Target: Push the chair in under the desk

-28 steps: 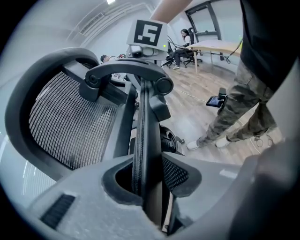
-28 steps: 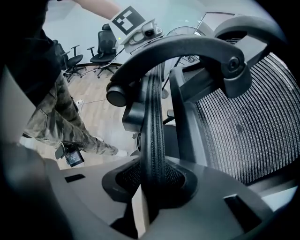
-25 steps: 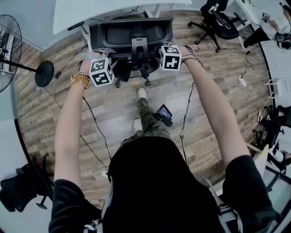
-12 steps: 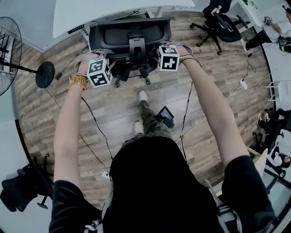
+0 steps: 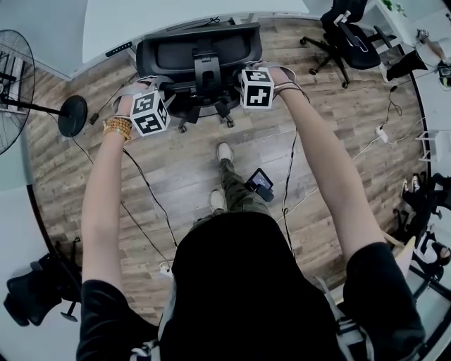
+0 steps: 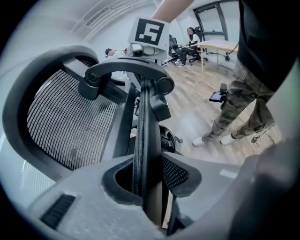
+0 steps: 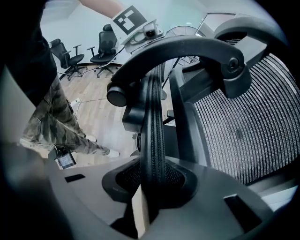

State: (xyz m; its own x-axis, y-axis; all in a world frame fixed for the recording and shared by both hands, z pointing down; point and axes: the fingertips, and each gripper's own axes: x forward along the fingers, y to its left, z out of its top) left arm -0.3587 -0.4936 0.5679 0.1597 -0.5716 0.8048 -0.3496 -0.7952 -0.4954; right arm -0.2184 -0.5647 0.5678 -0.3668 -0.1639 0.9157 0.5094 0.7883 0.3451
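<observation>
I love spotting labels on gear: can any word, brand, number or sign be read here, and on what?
None can be read.
Cube on the left tongs, cube on the right tongs: black-and-white squares, no letters.
Device at the person's leg: screen too small to read.
Chair, gripped by both tongs: no brand shows.

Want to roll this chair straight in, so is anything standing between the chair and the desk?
Nothing visible does. The chair already sits at the desk edge; the fan base stands clear at the left. What lies under the desk is hidden.
</observation>
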